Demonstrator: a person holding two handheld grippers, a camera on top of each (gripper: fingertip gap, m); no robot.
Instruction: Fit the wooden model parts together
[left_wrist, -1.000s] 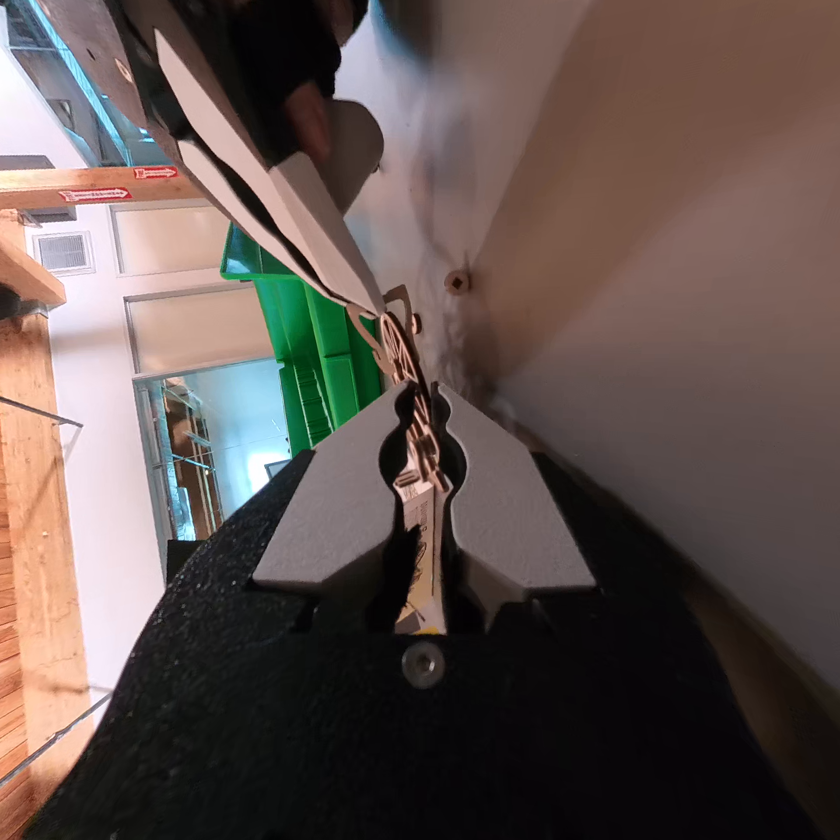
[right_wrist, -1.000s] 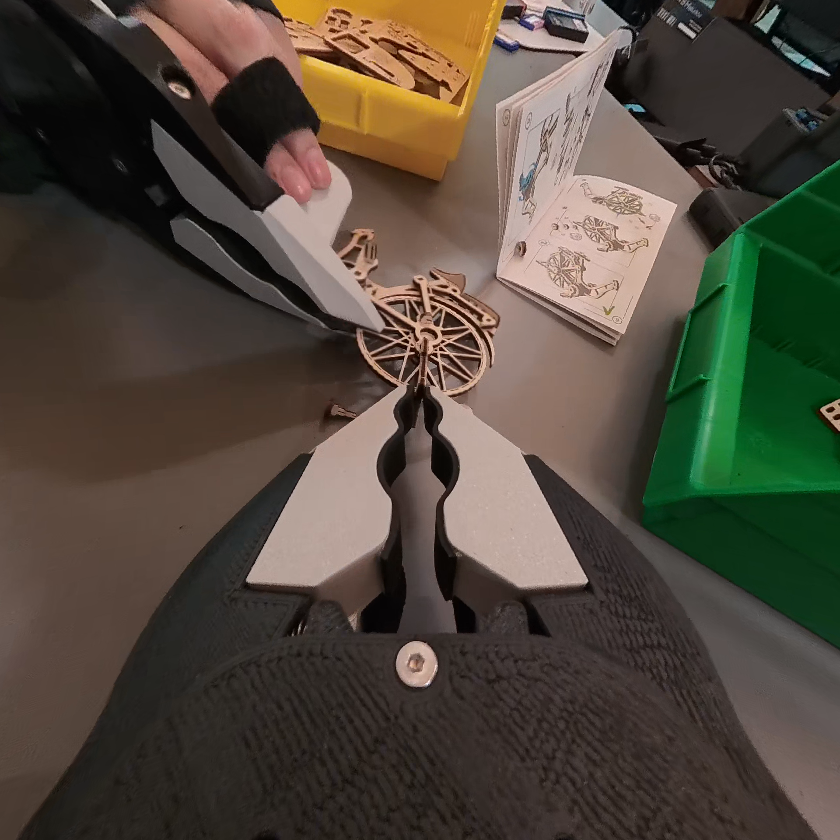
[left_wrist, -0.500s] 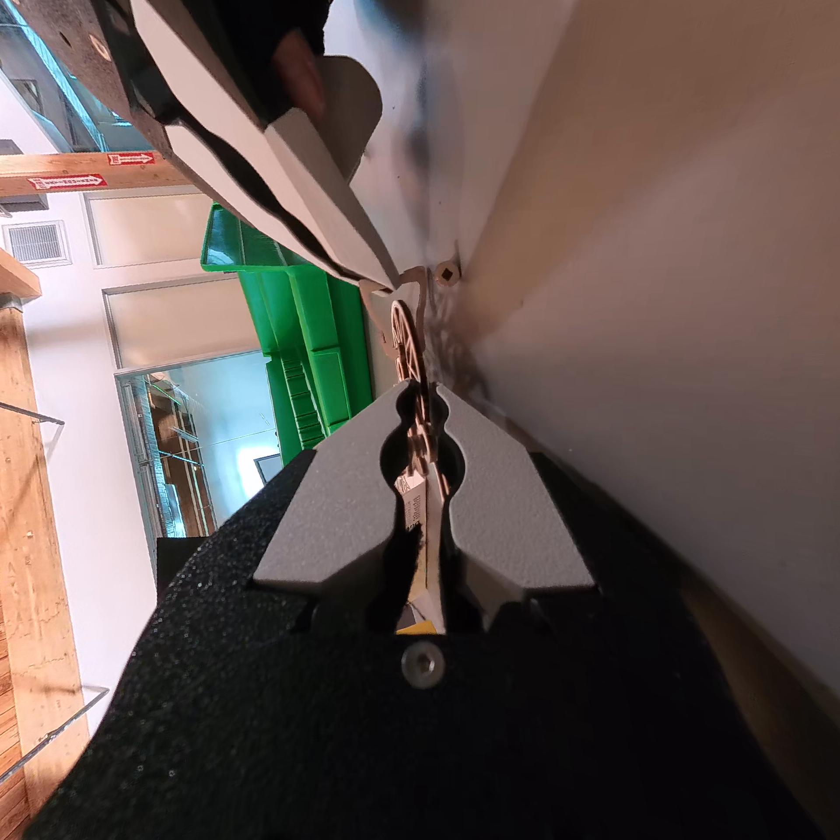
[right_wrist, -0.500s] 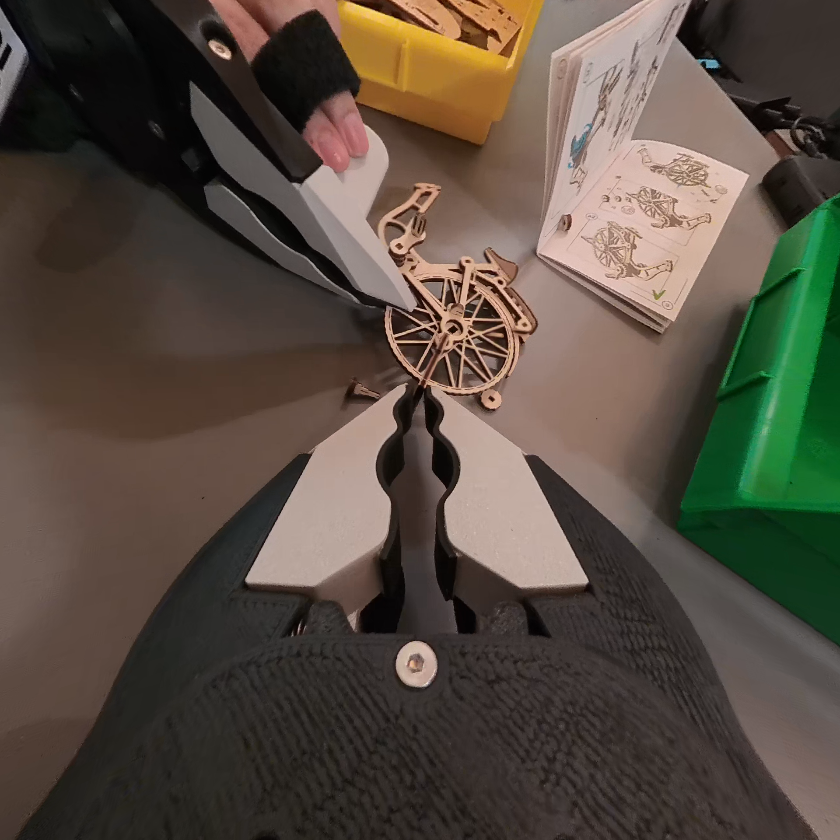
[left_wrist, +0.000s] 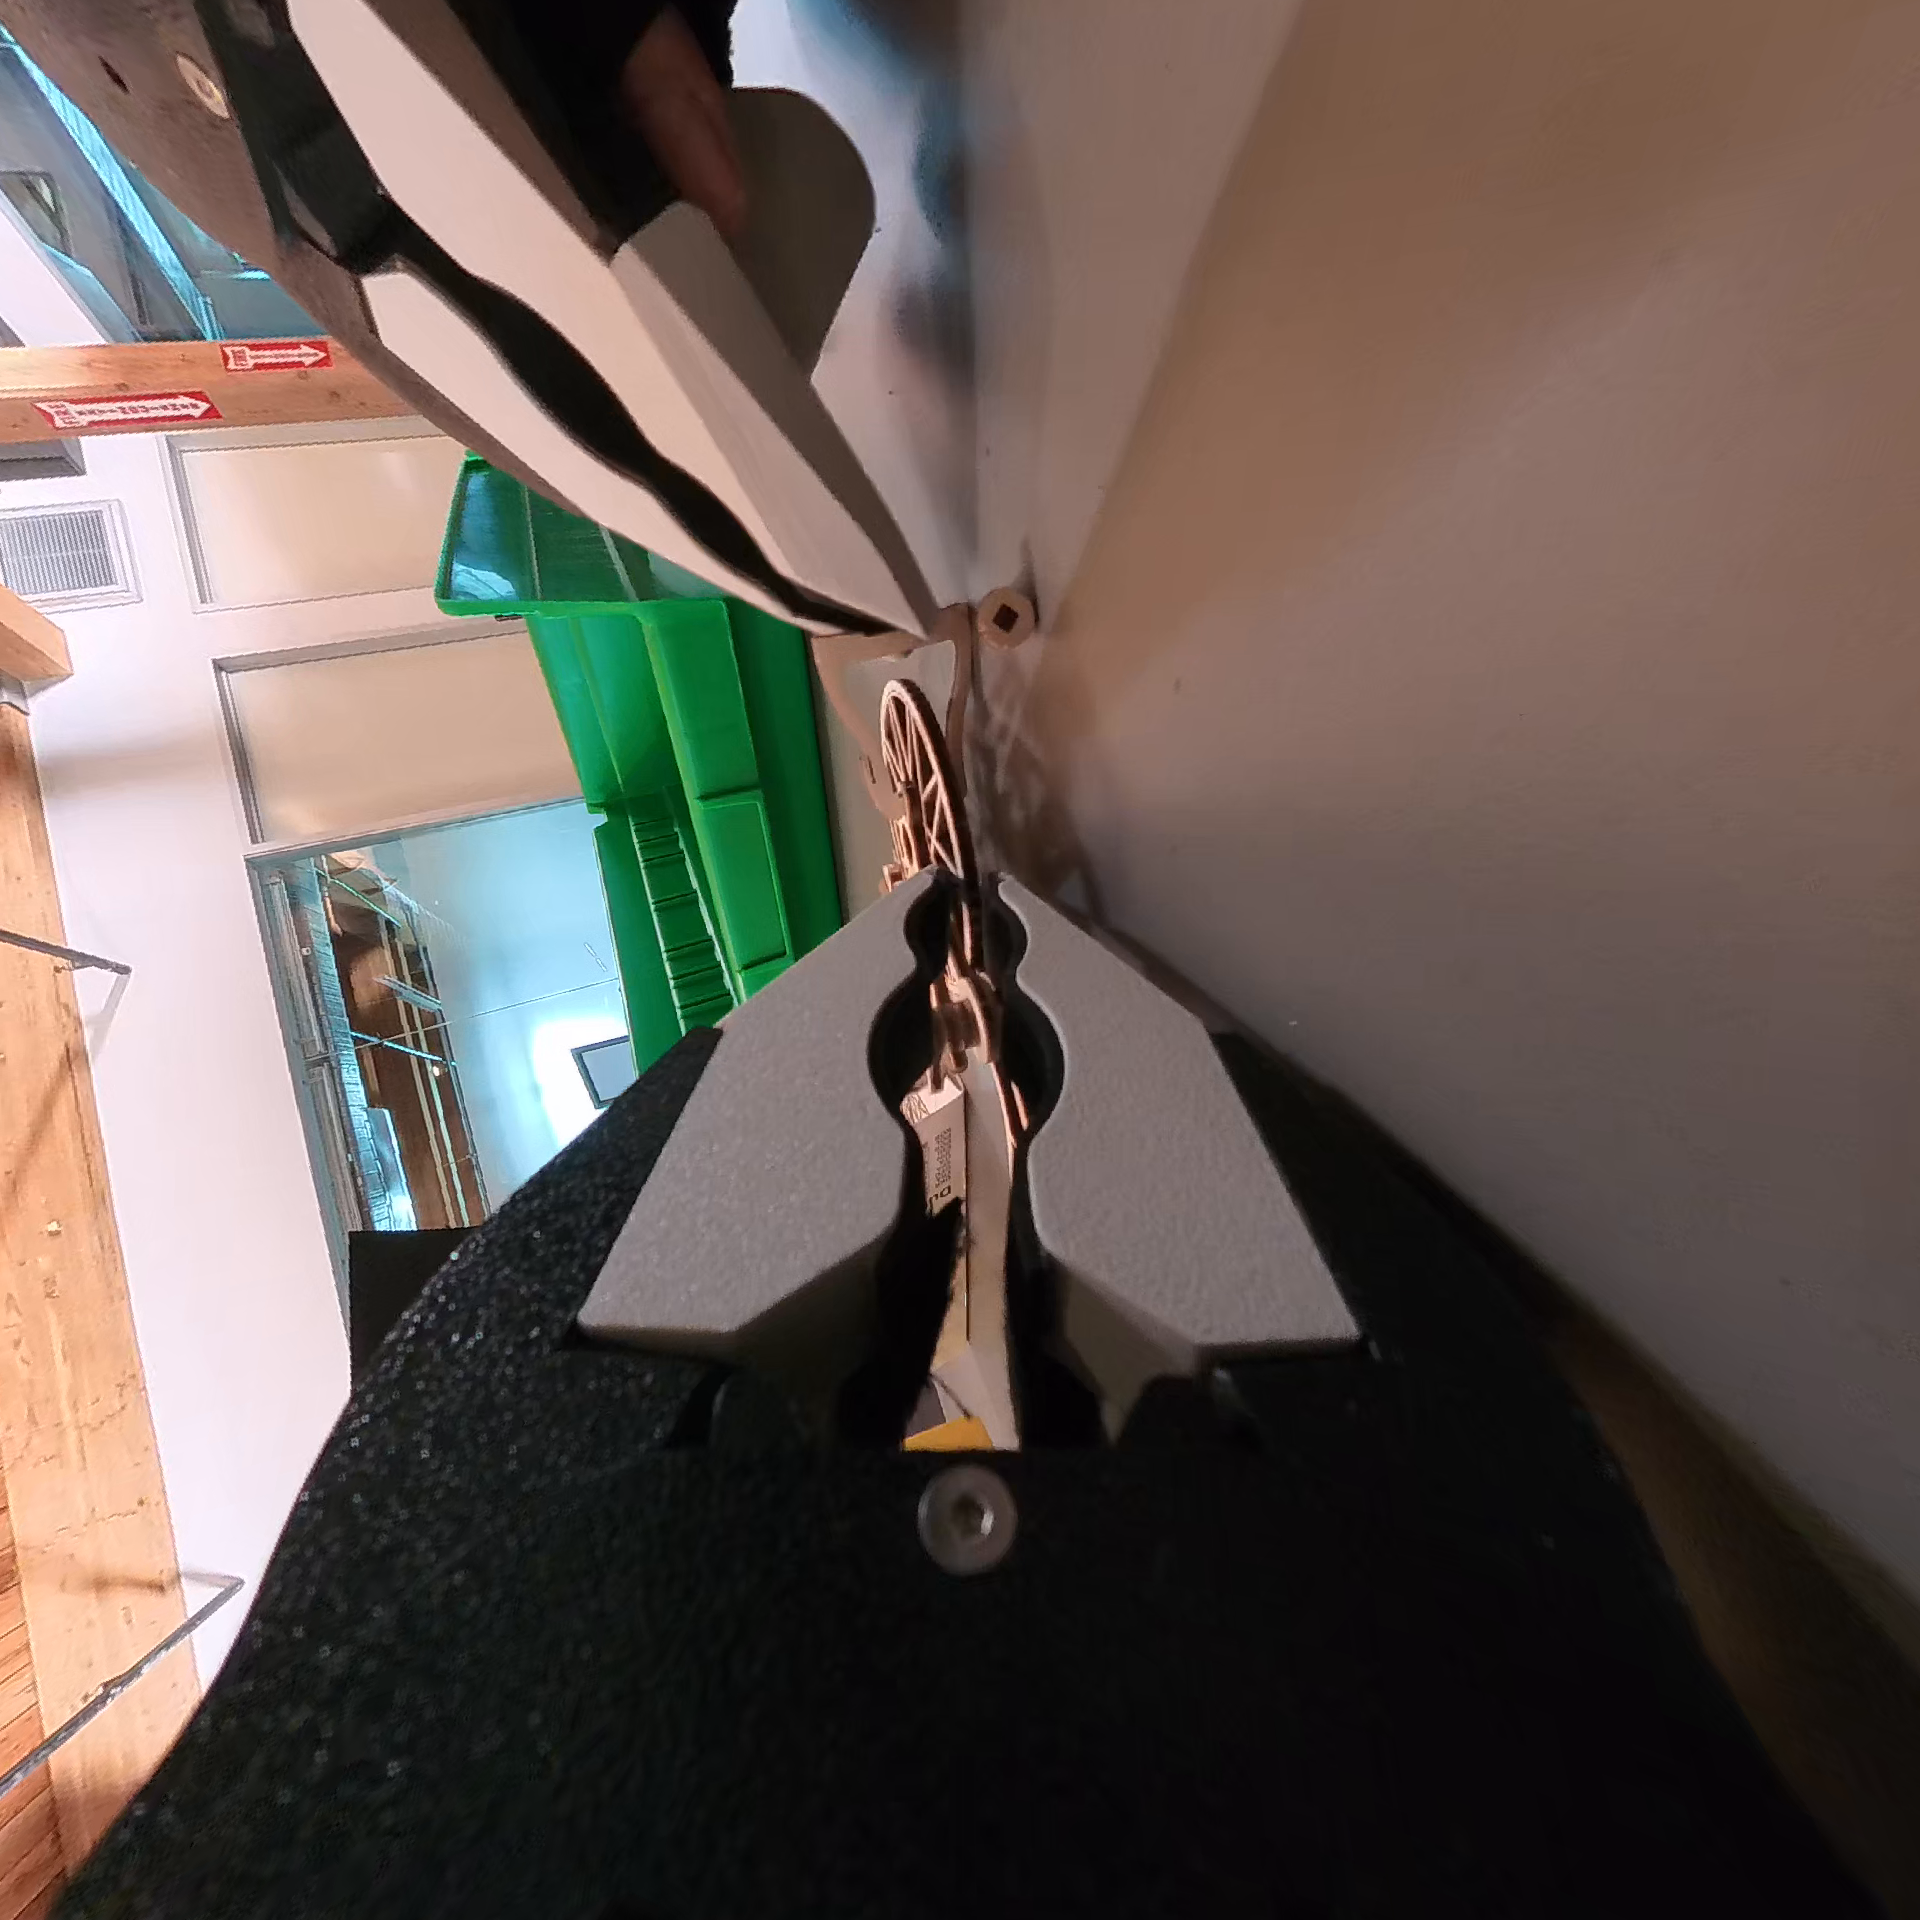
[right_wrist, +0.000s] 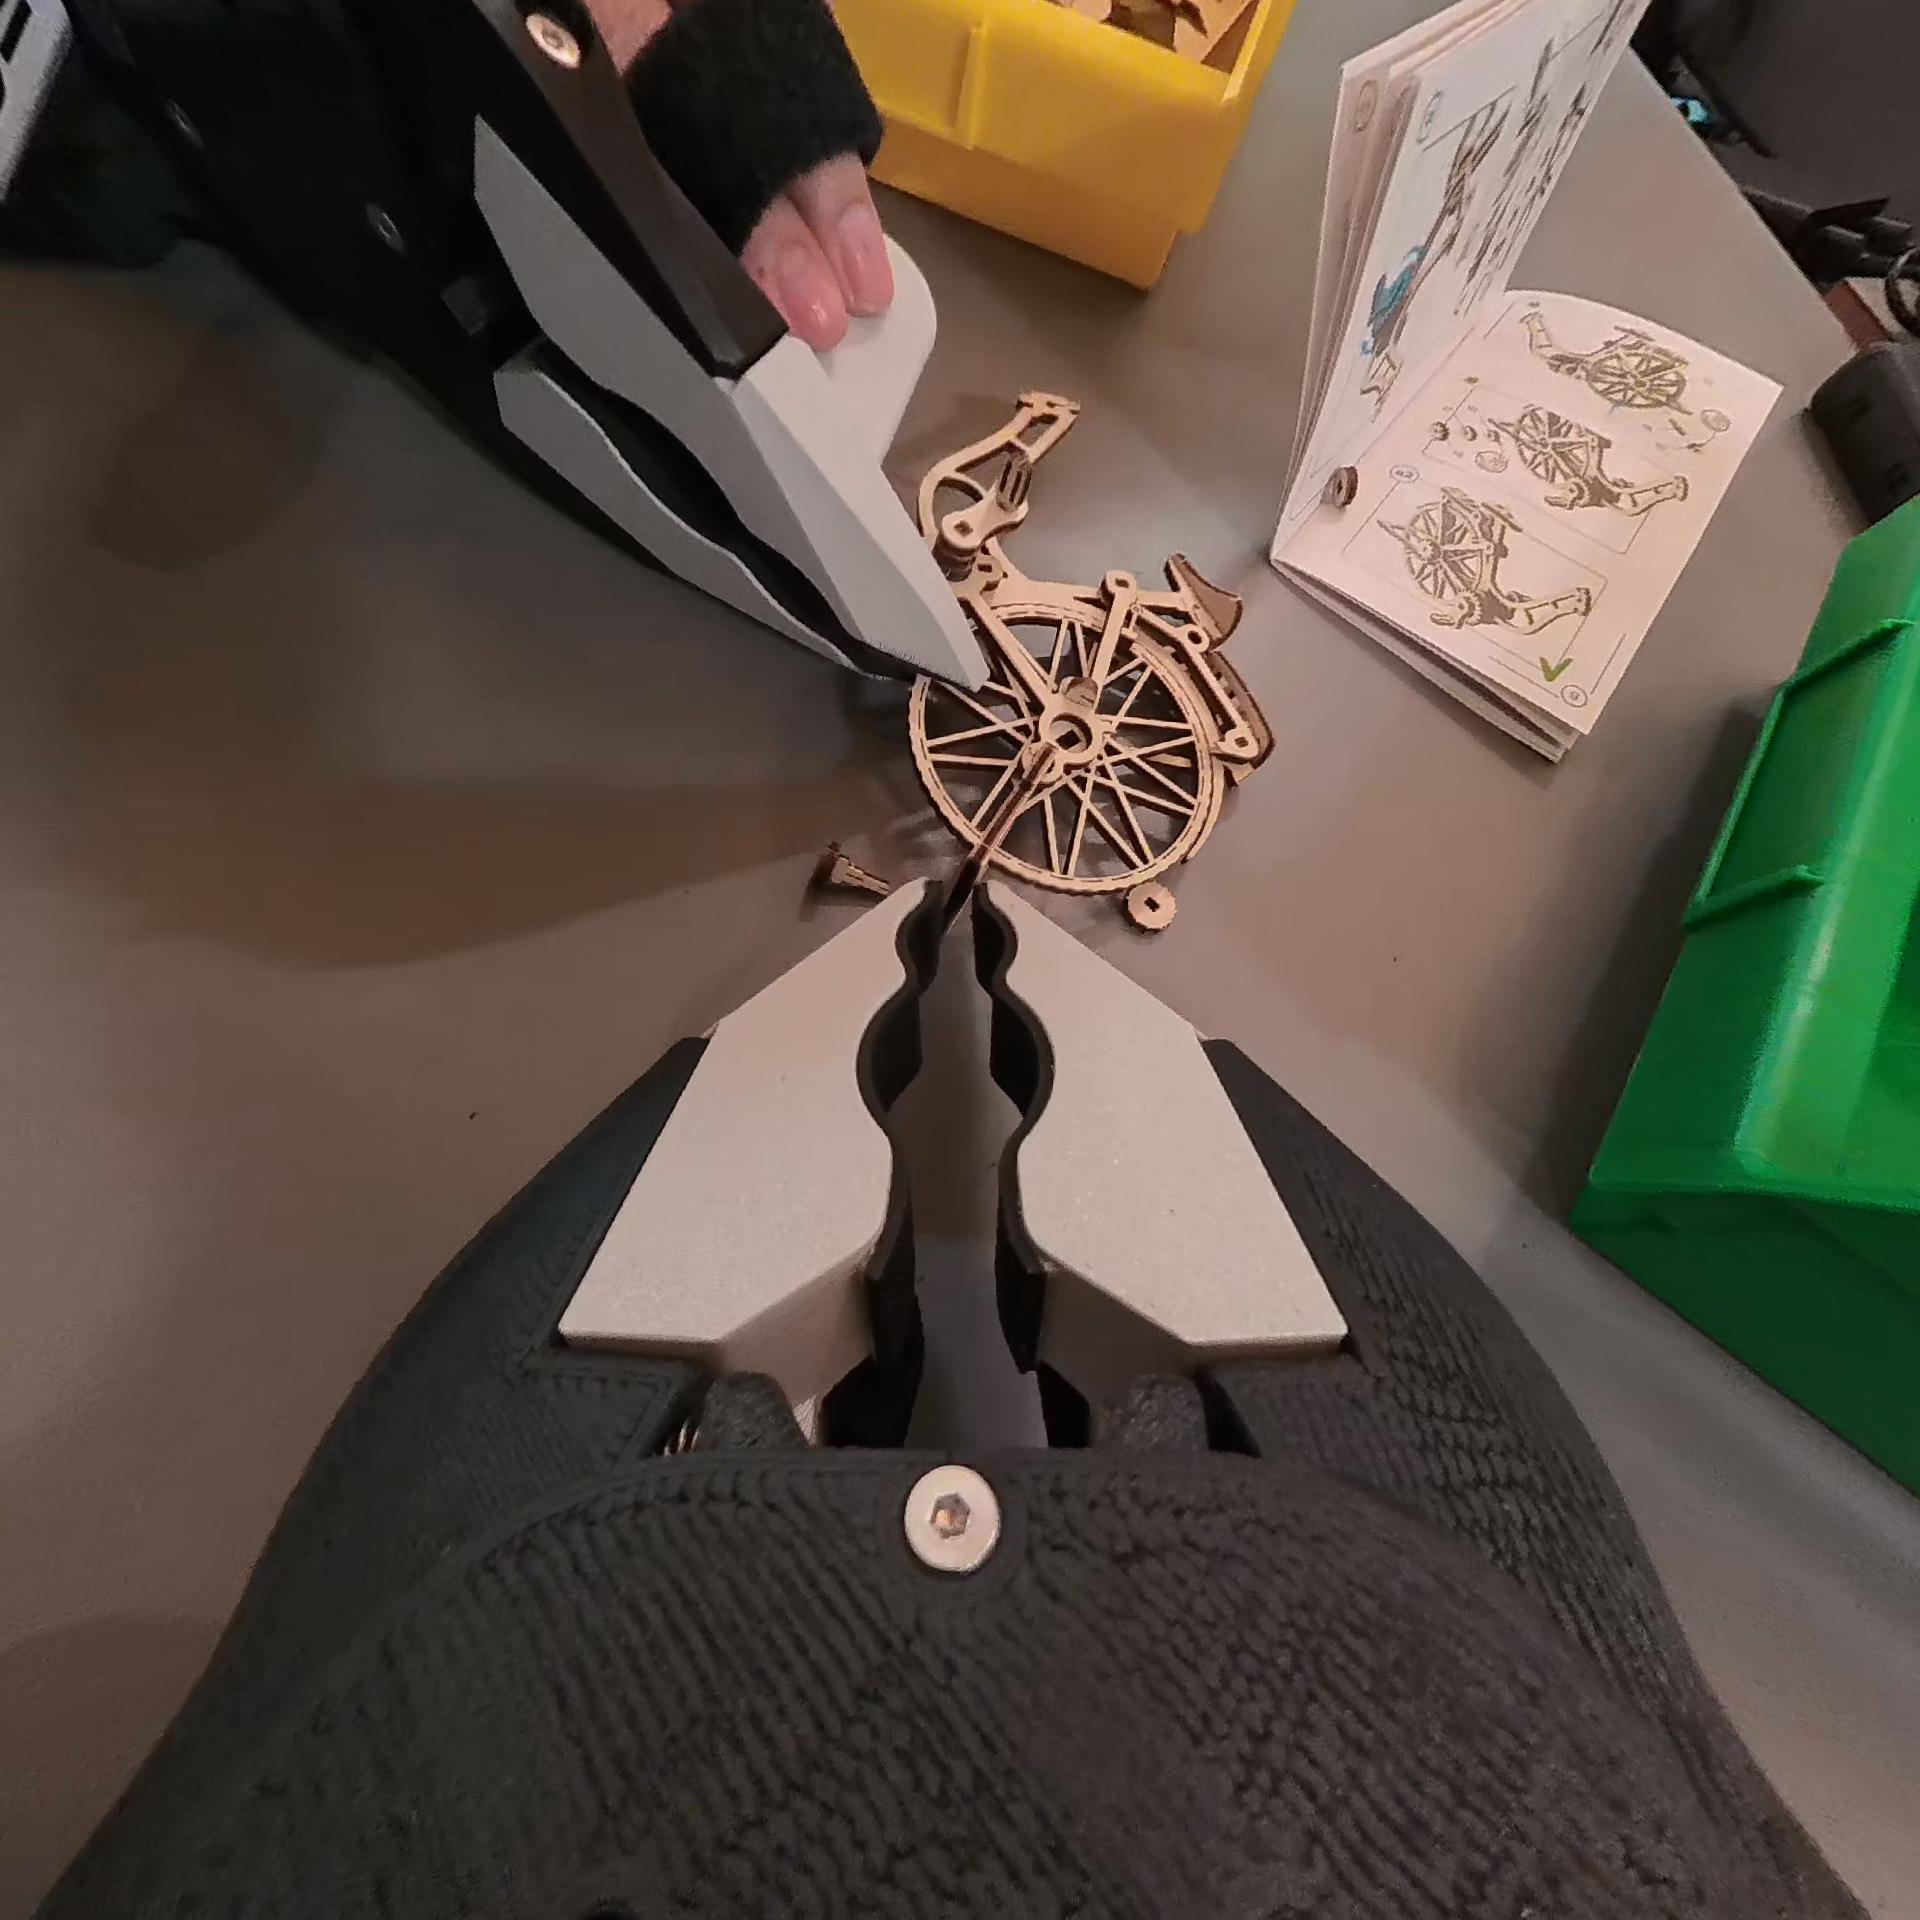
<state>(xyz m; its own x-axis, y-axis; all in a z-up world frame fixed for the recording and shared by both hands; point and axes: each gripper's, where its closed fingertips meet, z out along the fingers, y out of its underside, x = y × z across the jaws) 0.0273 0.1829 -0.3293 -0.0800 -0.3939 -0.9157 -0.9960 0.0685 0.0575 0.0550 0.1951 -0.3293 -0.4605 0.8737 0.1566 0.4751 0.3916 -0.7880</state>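
We note the wooden wheel assembly (right_wrist: 1065, 748) lying flat on the grey table (right_wrist: 416, 935), its fork and curved frame arm running away toward the yellow bin (right_wrist: 1049, 145). A thin wooden strip (right_wrist: 1003, 816) slants from the hub down and back to the right gripper (right_wrist: 961, 894), whose fingers are pinched closed on its near end. The strip's long axis thus lies along the gripper's own forward line, far end at the hub hole; whether it is seated there we cannot tell.

The left gripper (right_wrist: 940, 665) comes in from the left, fingers drawn together on the wheel's rim at its upper left edge, pinning the assembly. In the left wrist view the wheel (left_wrist: 930, 790) shows edge-on between the left gripper's fingertips (left_wrist: 966, 894).

The right gripper is our working one: we judge the coming move to be a push or twist along the strip into the hub, braced by the left.

Outward: a small peg (right_wrist: 852, 868) and a washer-like disc (right_wrist: 1151, 906) lie loose just beside the wheel; an open instruction booklet (right_wrist: 1507, 488) stands to the right, a green bin (right_wrist: 1787, 987) beyond.
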